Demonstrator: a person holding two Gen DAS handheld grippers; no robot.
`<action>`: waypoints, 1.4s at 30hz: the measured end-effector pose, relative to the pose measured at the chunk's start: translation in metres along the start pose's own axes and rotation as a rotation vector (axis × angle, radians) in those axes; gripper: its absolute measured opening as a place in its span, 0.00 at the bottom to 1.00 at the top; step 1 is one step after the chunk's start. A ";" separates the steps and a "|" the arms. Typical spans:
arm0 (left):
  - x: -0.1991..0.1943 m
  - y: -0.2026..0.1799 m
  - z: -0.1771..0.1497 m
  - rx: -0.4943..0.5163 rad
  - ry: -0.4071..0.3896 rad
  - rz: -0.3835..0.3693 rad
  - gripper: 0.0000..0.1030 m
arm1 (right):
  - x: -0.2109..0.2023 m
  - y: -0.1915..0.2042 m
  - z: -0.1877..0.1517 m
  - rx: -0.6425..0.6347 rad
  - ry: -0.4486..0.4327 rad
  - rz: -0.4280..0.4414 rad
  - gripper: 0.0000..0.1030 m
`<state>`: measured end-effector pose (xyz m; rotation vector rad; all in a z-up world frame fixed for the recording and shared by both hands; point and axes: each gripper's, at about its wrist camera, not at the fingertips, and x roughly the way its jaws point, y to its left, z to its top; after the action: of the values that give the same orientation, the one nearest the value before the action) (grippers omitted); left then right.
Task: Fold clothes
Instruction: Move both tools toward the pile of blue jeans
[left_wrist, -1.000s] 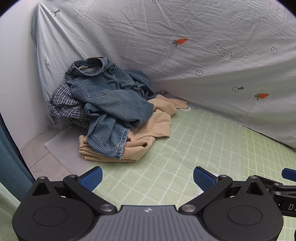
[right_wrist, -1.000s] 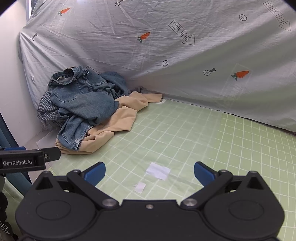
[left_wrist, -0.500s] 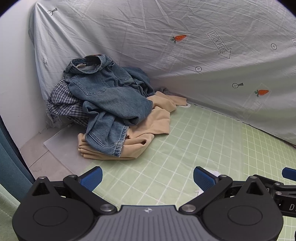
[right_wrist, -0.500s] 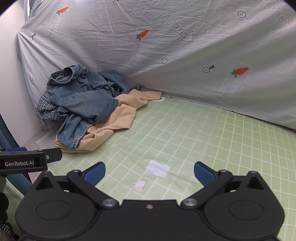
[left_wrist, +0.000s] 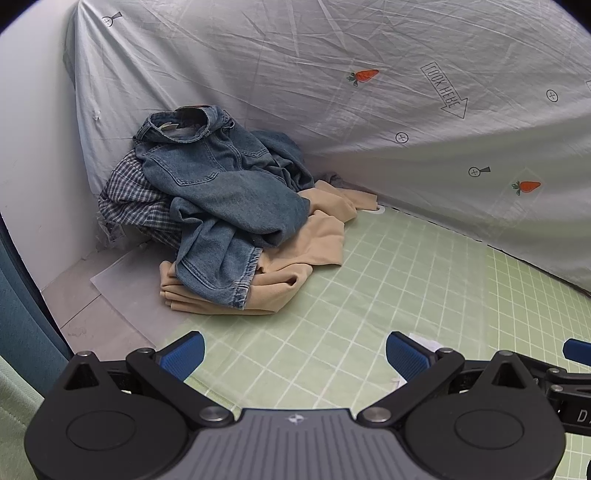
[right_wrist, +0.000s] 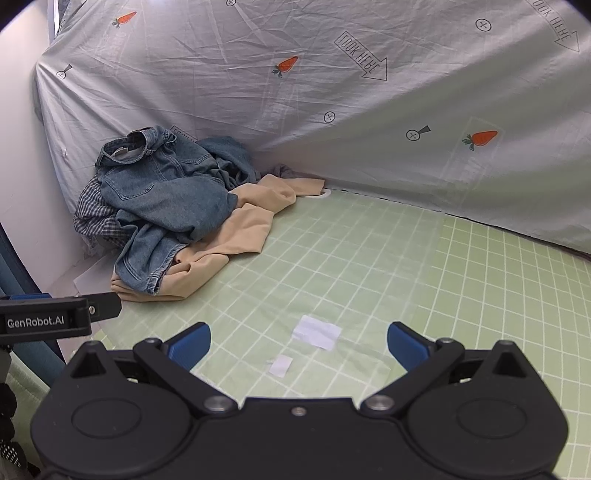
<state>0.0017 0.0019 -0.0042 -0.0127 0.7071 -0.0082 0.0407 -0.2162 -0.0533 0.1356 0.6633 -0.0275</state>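
Both wrist views had drifted slightly since the earlier frames. I kept the left gripper (left_wrist: 293, 350) and right gripper (right_wrist: 298, 341) low over the green grid mat (right_wrist: 369, 258), both spread wide and holding nothing, because the clothes pile (left_wrist: 229, 221) sat unfolded in the far-left corner.

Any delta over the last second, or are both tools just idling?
Small camera drift only: in the left wrist view the clothes pile has slid slightly left and up, so the left tool shifted a little. Nothing was grasped or released. Both the left and the right tool stay open and empty; the pile and paper scraps are unmoved.
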 end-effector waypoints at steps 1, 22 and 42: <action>0.000 0.001 0.000 -0.002 0.002 -0.001 1.00 | 0.000 0.000 0.000 0.001 0.001 0.000 1.00; 0.005 0.001 0.001 -0.009 0.030 -0.003 1.00 | 0.003 -0.002 0.003 0.016 0.024 -0.001 1.00; 0.044 -0.015 0.019 -0.079 0.084 -0.058 1.00 | 0.024 -0.029 0.011 0.043 0.081 -0.047 1.00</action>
<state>0.0474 -0.0137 -0.0180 -0.1092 0.7906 -0.0363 0.0643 -0.2461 -0.0633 0.1631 0.7467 -0.0817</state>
